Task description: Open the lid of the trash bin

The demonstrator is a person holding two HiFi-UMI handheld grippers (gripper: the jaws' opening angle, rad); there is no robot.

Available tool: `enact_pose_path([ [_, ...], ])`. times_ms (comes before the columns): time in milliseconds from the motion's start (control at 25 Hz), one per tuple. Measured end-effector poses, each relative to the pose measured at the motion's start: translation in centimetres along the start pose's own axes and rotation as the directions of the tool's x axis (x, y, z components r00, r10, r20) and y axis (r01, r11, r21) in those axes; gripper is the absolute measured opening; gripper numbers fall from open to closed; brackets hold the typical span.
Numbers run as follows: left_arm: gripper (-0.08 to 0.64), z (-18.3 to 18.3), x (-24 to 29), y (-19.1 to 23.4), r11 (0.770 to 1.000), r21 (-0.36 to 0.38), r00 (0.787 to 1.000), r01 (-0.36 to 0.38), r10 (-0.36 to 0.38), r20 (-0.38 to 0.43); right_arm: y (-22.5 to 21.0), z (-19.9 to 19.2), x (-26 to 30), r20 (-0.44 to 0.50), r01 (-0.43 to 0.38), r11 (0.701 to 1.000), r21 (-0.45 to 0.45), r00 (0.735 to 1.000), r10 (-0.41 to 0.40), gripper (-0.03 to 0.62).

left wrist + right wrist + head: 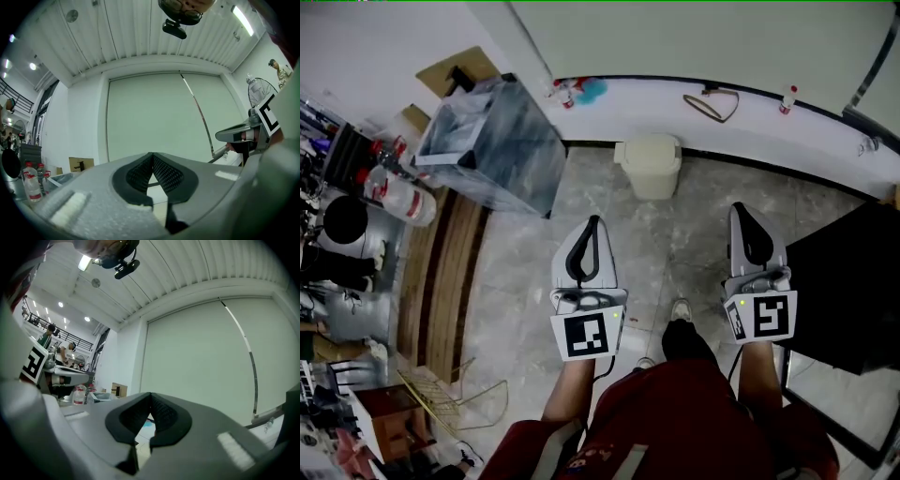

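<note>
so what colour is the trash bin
Cream; the trash bin shows best in the head view.

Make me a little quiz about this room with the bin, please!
1. True or false: the lid of the trash bin is already open.
2. What is between the fingers of the left gripper? A) a spoon B) nothing C) the lid
3. Fill in: the fingers of the right gripper are ____ (open or shut).
Key: 1 false, the lid sits closed on the bin. 2 B. 3 shut.
</note>
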State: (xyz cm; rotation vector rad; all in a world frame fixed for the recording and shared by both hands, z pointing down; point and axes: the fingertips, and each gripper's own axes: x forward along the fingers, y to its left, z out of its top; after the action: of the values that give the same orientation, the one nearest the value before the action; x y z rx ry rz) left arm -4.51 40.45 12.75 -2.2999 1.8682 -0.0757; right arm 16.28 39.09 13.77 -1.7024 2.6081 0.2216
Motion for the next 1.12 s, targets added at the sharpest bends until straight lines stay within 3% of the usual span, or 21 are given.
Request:
enact_pose_path([
  [280, 0.005, 0.6, 7.4, -3.2, 1.0, 0.005, 1.0, 0.021, -0.021, -0.002, -7.0, -1.3, 3.6, -0.01, 0.022, 1.0, 0.017, 1.0, -0.022, 0.0],
  [560, 0.005, 0.7, 12.2, -4.7, 1.0, 0.021, 1.0, 0.013, -0.013, -0.011, -11.0, -2.0, 6.9, 0.009, 0.011, 0.999, 0.035, 1.0, -0.011, 0.0],
  [880, 0.005, 0.3, 15.9, -4.3, 1.0, 0.022, 1.0, -0.003, 0.003, -0.006, -12.9, -2.7, 10.2, 0.01, -0.003, 0.999, 0.042, 1.0, 0.003, 0.0],
  [1120, 0.005, -1.2, 19.0, -1.7, 1.0, -0.004, 1.0, -0.021, 0.021, 0.005, -12.7, -3.5, 14.2, 0.01, -0.011, 1.0, 0.013, 1.0, 0.011, 0.0],
])
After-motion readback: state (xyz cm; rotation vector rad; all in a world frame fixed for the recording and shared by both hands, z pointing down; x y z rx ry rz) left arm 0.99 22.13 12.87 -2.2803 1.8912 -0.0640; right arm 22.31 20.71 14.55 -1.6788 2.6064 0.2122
